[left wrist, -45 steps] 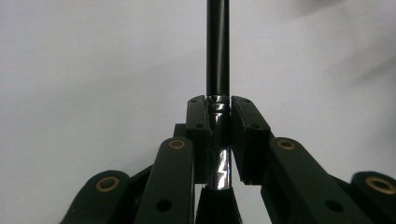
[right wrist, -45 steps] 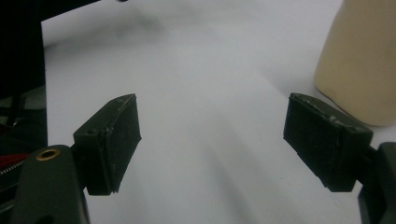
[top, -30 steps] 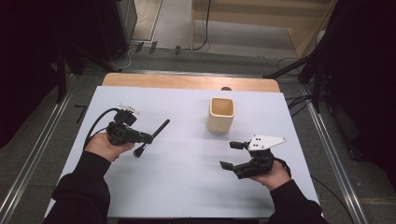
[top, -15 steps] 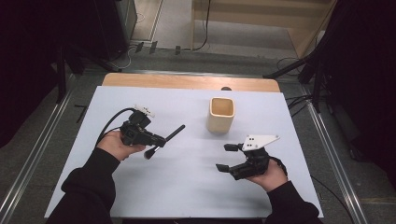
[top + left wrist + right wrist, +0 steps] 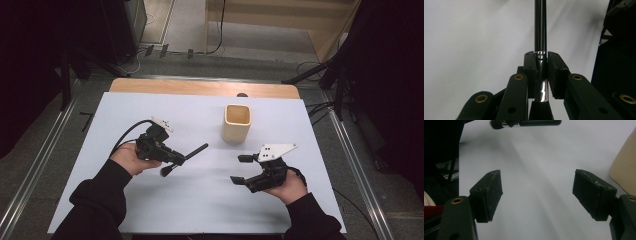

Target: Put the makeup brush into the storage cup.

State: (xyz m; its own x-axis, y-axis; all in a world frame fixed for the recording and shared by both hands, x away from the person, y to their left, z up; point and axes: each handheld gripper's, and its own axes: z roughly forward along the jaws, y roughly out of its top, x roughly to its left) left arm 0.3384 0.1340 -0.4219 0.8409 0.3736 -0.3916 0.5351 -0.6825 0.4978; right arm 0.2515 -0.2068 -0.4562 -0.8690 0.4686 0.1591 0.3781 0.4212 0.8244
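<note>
My left gripper (image 5: pixel 181 159) is shut on a black brush (image 5: pixel 197 150), held just above the white table left of centre. The handle points right toward a beige square cup (image 5: pixel 237 123), and the dark bristle head (image 5: pixel 166 171) hangs below the jaws. In the left gripper view the pads clamp the brush's silver ferrule (image 5: pixel 541 87), and the handle (image 5: pixel 540 25) runs straight ahead. My right gripper (image 5: pixel 237 168) hovers at the front right and faces left. Its jaws are open with nothing between them and have just been closing a little. The right gripper view (image 5: pixel 537 192) shows bare table between the pads.
The white table sheet (image 5: pixel 200 210) spreads under both hands, with a wooden edge (image 5: pixel 200 87) at the back. In the right gripper view the cup (image 5: pixel 624 165) stands at the right edge and the brush (image 5: pixel 534 123) lies across the top. Metal rails and cables flank the table.
The left hand has carried the brush to the right, toward the table's middle and slightly nearer the person. The right hand has barely shifted.
</note>
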